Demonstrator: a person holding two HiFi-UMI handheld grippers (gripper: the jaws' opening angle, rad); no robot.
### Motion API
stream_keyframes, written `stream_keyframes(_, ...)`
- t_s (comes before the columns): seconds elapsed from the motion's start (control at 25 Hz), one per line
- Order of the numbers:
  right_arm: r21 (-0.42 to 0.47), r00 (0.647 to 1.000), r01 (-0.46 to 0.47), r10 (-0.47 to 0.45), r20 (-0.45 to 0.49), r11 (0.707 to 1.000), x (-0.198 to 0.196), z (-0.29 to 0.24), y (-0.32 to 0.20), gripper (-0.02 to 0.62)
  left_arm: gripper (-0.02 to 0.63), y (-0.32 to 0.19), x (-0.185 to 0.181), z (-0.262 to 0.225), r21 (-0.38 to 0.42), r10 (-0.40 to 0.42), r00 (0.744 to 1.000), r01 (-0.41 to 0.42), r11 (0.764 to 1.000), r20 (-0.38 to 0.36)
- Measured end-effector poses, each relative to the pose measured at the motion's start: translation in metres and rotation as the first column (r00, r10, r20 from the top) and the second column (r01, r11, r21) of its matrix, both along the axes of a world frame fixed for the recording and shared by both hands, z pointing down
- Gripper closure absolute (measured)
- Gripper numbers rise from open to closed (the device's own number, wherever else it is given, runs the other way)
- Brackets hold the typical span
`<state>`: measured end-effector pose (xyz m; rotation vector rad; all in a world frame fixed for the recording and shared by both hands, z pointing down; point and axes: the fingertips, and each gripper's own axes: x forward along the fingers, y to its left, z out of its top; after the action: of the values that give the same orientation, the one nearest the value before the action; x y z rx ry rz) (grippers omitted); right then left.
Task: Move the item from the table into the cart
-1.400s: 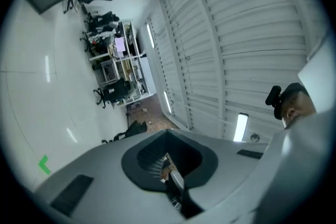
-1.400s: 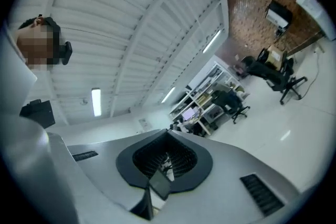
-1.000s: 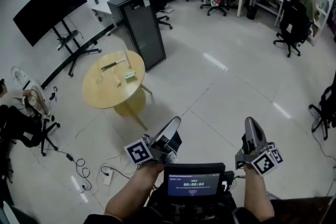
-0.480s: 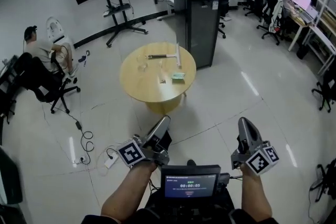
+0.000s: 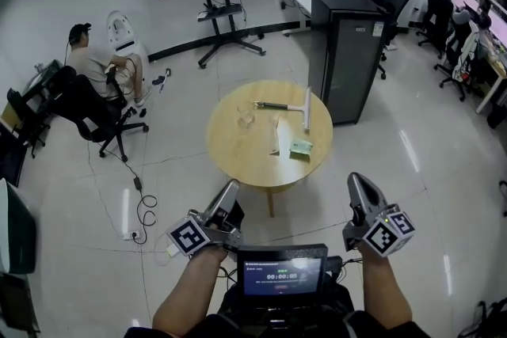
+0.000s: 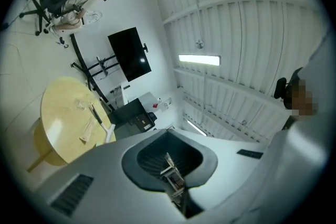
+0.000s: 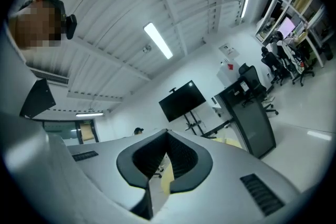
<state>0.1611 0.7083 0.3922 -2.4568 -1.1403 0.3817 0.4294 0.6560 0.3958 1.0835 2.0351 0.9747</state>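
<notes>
**Both grippers closed, table ahead**

Your left gripper (image 5: 230,187) and right gripper (image 5: 356,180) sit low, jaws together and empty. Beyond them, the small green item (image 5: 300,147) lies on the round yellow table (image 5: 238,158), near a long-handled tool (image 5: 277,104).

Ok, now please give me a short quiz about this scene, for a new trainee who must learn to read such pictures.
1. True or false: the right gripper holds the green packet.
2. In the head view, what stands just beyond the round table, at its right? A) a black cabinet B) a red sofa C) a ladder
3. Are the jaws of the left gripper open or shut?

Key
1. False: the packet lies on the table, far from both grippers.
2. A.
3. Shut, with nothing held.
</notes>
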Motion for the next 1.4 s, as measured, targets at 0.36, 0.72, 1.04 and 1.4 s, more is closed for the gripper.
stream_keyframes(0.36,0.077,0.99,0.105,-0.112,0.084,0.991,0.077,0.024,0.202,0.591,0.601,0.175,0.075,-0.001,-0.02,-0.124,0.97,0.122,0.992,-0.211)
stream_keyframes(0.72,0.2,0.912,0.267,-0.314,0.263,0.943,0.201,0.058,0.351,0.409,0.601,0.341,0.162,0.024,-0.007,-0.114,0.931,0.119,0.993,-0.347)
stream_keyframes(1.04,0.394,0.698,0.407,-0.559,0.448,0.824,0.234,0.133,0.423,0.268,0.552,0.443,0.169,0.087,0.207,-0.019,0.837,0.157,0.966,-0.547)
stream_keyframes(1.4,0.593,0.44,0.365,-0.695,0.569,0.717,0.198,0.255,0.48,0.268,0.553,0.501,0.116,0.189,0.443,0.214,0.774,0.094,0.891,-0.596)
